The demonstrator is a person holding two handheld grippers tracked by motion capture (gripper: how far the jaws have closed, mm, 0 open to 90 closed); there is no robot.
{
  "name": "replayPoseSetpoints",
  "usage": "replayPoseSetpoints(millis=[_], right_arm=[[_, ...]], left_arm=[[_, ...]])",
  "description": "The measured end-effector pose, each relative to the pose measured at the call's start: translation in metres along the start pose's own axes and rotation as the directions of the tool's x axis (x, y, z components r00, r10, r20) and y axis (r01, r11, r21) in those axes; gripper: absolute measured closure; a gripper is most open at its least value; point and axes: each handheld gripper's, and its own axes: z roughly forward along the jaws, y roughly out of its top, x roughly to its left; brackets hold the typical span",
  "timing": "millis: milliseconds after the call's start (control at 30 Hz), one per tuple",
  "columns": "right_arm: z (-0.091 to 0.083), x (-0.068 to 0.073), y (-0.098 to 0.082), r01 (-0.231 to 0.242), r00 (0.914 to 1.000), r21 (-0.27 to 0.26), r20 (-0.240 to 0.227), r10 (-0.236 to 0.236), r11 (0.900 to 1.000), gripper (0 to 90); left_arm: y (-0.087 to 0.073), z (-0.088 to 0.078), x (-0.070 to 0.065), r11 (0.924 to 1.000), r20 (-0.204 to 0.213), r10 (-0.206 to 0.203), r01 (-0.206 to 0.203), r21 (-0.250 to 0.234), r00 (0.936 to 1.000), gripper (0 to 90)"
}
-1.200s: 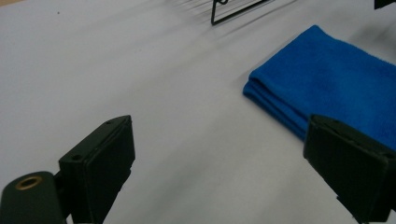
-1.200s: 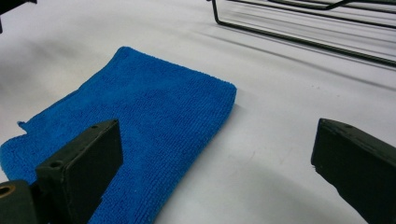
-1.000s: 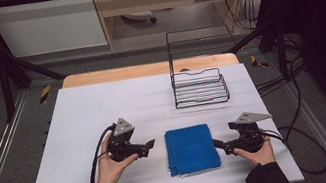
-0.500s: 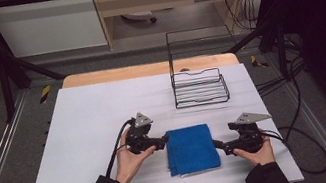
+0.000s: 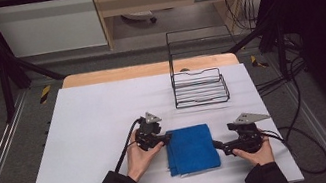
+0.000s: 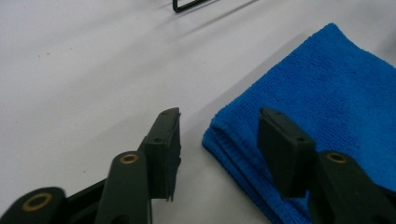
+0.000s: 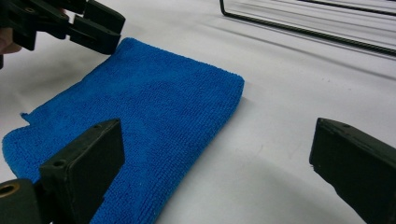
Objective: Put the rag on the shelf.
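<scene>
Two jaws on my left gripper (image 6: 217, 140) were closing in as I came to the near corner of the folded blue cloth (image 6: 327, 107), and they stood half spread: one pad sat on the bare white table (image 6: 84, 70), the other hung over the cloth's folded edge, with the stacked layers lying between them. Nothing was pinched yet, by my reading. To do it well, I reckoned I had to slide a touch deeper so both pads bracketed all the layers, keep the lower pad flat to the table, then squeeze. Snagging just the top layer would have let the fold fall open.

My right gripper (image 7: 219, 158) waited with its jaws spread wide, one pad over the cloth's edge, the other above bare table. Ahead of both stood the wire rack (image 5: 199, 85), well apart.
</scene>
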Motion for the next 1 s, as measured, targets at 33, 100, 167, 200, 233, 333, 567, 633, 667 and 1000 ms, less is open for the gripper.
replayPoseSetpoints(millis=[33, 100, 167, 200, 233, 333, 567, 633, 667, 1000], right_arm=[[0.0, 0.0, 0.0, 0.001, 1.0, 0.0, 0.001, -0.001, 1.0, 4.0], [0.0, 0.0, 0.0, -0.001, 1.0, 0.0, 0.0, 0.001, 1.0, 4.0], [0.0, 0.0, 0.0, 0.001, 1.0, 0.001, 0.0, -0.001, 1.0, 4.0], [0.0, 0.0, 0.0, 0.001, 1.0, 0.001, 0.0, -0.001, 1.0, 4.1], [0.0, 0.0, 0.0, 0.001, 1.0, 0.001, 0.0, -0.001, 1.0, 4.1], [0.001, 0.0, 0.0, 0.001, 1.0, 0.001, -0.001, -0.001, 1.0, 4.1], [0.001, -0.001, 0.001, -0.002, 1.0, 0.002, -0.005, 0.002, 1.0, 4.1], [0.0, -0.001, 0.001, -0.004, 1.0, 0.003, -0.007, 0.004, 1.0, 4.1], [0.0, -0.001, 0.001, -0.01, 0.9999, 0.002, -0.008, 0.011, 1.0, 4.2], [0.003, -0.003, 0.003, -0.011, 0.9999, 0.007, -0.011, 0.011, 1.0, 9.0]], left_arm=[[0.0, 0.002, 0.0, 1.0, -0.002, -0.004, 0.004, -0.001, 1.0, 52.3], [0.0, 0.005, 0.001, 0.9998, 0.007, -0.019, 0.019, 0.003, 0.9998, 55.6], [0.0, 0.007, 0.002, 0.9996, 0.013, -0.025, 0.025, 0.01, 0.9996, 58.4], [0.0, 0.008, 0.003, 0.9996, 0.016, -0.026, 0.026, 0.011, 0.9995, 59.6], [0.0, 0.009, 0.003, 0.9996, 0.018, -0.024, 0.024, 0.015, 0.9996, 60.7], [0.0, 0.011, 0.001, 0.9996, 0.014, -0.018, 0.018, 0.02, 0.9997, 62.7], [-0.001, 0.013, -0.001, 0.999, 0.018, -0.012, 0.011, 0.043, 0.9998, 66.7], [-0.001, 0.013, -0.001, 0.999, 0.023, -0.014, 0.013, 0.044, 0.9997, 67.7], [-0.001, 0.013, -0.002, 0.9989, 0.026, -0.014, 0.013, 0.046, 0.9996, 68.5], [-0.002, 0.014, -0.005, 0.9986, 0.033, -0.006, 0.004, 0.054, 0.9994, 80.0]])
